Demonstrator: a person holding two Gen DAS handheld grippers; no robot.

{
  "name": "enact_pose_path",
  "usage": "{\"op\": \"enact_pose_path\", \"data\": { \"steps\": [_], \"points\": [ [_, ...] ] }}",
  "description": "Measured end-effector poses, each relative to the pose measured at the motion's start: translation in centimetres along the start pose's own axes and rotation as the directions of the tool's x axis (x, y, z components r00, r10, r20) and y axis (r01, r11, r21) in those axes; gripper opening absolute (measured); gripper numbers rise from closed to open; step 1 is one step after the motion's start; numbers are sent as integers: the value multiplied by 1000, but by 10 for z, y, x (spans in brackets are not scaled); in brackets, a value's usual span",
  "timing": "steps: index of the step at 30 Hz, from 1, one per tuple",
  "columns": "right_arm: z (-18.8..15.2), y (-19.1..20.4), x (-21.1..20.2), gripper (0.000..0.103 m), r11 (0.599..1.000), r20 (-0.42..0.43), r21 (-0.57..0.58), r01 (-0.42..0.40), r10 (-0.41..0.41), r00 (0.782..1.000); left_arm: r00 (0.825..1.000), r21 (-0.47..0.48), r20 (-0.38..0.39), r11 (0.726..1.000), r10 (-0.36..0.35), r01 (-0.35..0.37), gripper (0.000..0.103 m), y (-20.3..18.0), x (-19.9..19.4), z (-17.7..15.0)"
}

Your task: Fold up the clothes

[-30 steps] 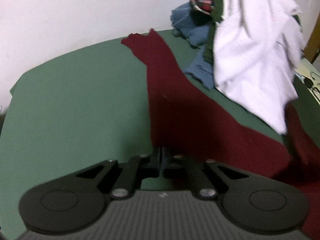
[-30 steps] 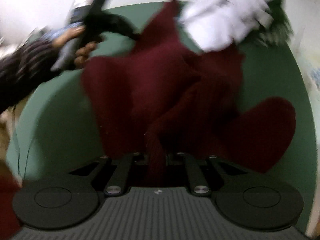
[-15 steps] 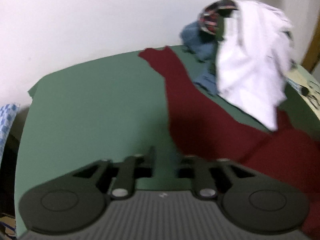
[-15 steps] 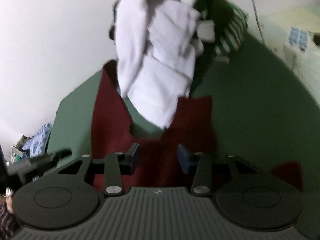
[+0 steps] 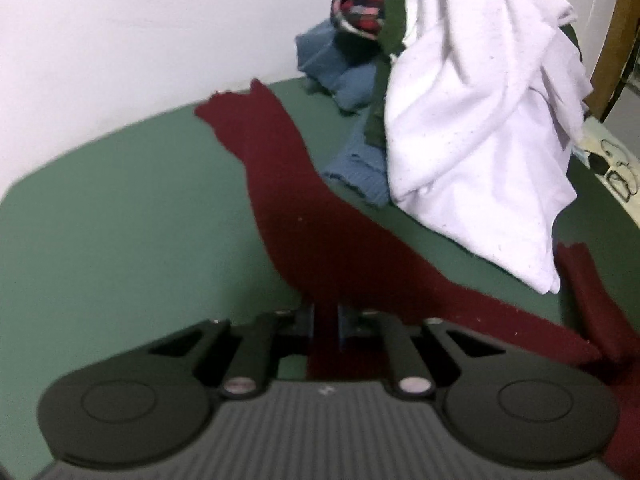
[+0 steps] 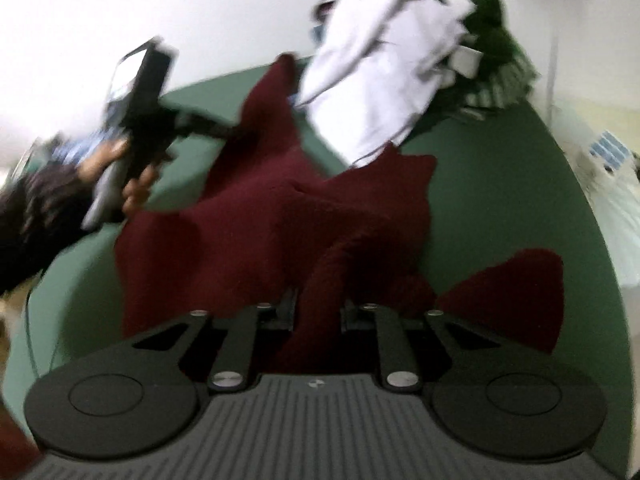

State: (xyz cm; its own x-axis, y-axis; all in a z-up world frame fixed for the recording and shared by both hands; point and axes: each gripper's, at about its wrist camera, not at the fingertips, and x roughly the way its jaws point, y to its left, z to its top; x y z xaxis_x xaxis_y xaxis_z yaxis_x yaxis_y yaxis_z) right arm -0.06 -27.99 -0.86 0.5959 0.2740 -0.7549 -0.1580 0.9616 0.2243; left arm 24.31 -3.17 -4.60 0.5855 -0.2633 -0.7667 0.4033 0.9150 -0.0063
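Lying across the green table (image 5: 120,208), the dark red garment (image 5: 320,248) stretches from the far edge near the white wall down to the near side, where both grippers meet it. In the left wrist view the left gripper (image 5: 323,320) has its jaws closing, with a narrow fold of the red cloth between them; the pads look pressed on it. In the right wrist view the right gripper (image 6: 318,308) has its jaws closing too, and a thicker bunch of the same cloth stands up between the two pads, which touch it on both sides. The same view shows, at the left side, a hand (image 6: 128,176) with a dark patterned sleeve (image 6: 36,216) holding the handle of the left gripper, whose tip reaches the edge of the garment. The cloth is wrinkled and partly raised between the two grippers, and one rounded part lies flat on the table at the right. Behind it is a pile of clothes: a white garment (image 5: 480,120) hangs over the front, a blue one (image 5: 344,80) lies beside it, and a plaid one (image 5: 360,4) is on top. The right wrist view is blurred.
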Motion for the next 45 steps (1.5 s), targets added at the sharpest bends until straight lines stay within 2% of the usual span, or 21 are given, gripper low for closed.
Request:
{"op": "enact_pose_path", "data": {
  "steps": [3,5,7,9,11,14,16,18,19,20,22,23,26,28,30,31,33,36,42,44,45],
  "points": [
    [20,-17,-12,41,995,78,98,17,-25,997,999,-2,34,1000,6,-6,8,-1,-19,-9],
    [40,-34,-8,63,970,141,243,8,-44,989,998,-32,58,999,-1,2,8,4,-35,-15],
    [56,-44,15,69,936,139,351,13,-66,988,996,-81,88,997,2,5,8,14,-58,-21],
    [71,-45,50,68,929,93,364,61,-102,991,994,-128,110,992,6,8,8,24,-80,-27],
    [79,-47,82,65,927,40,353,126,-149,988,992,-168,128,986,13,9,8,36,-102,-37],
    [82,-43,130,59,916,-76,299,267,-256,964,988,-208,148,978,41,-10,8,52,-136,-58],
    [78,-28,138,61,933,-49,205,295,-291,956,985,-246,160,969,56,-15,8,62,-157,-74],
    [75,-11,146,58,945,-53,100,311,-307,950,983,-282,172,960,57,-6,8,68,-175,-88],
    [73,-3,147,40,947,-34,54,318,-316,948,983,-287,173,958,57,-5,8,68,-180,-93],
    [72,4,148,9,951,-27,26,309,-309,951,983,-290,173,957,58,-5,8,68,-185,-98],
    [75,15,145,4,938,-43,13,346,-345,937,981,-279,185,960,65,-11,8,66,-195,-102],
    [78,18,136,4,937,-31,32,347,-346,938,979,-274,195,962,67,-11,8,67,-201,-103],
    [87,18,70,4,952,98,166,258,-276,956,964,-270,253,963,75,-4,8,78,-233,-105],
    [94,18,10,4,951,219,250,181,-237,946,949,-258,299,966,96,-16,8,89,-261,-105],
    [97,20,-53,4,941,333,316,120,-228,915,932,-246,343,969,115,-29,8,100,-291,-106],
    [96,25,-82,4,936,384,331,115,-245,890,923,-239,364,970,124,-36,8,106,-306,-108],
    [92,37,-139,4,928,478,352,126,-293,828,903,-225,405,973,142,-52,8,119,-337,-111],
    [80,55,-208,4,911,585,377,170,-376,718,866,-215,463,972,189,-97,9,139,-385,-120],
    [48,71,-298,4,858,668,476,194,-496,554,788,-251,536,949,301,-192,9,177,-449,-130],
    [40,68,-316,4,830,668,520,201,-542,510,775,-275,538,938,332,-211,9,186,-460,-135],
    [37,65,-323,4,815,663,547,193,-562,495,777,-281,532,936,336,-212,9,189,-462,-138]
  ]
}}
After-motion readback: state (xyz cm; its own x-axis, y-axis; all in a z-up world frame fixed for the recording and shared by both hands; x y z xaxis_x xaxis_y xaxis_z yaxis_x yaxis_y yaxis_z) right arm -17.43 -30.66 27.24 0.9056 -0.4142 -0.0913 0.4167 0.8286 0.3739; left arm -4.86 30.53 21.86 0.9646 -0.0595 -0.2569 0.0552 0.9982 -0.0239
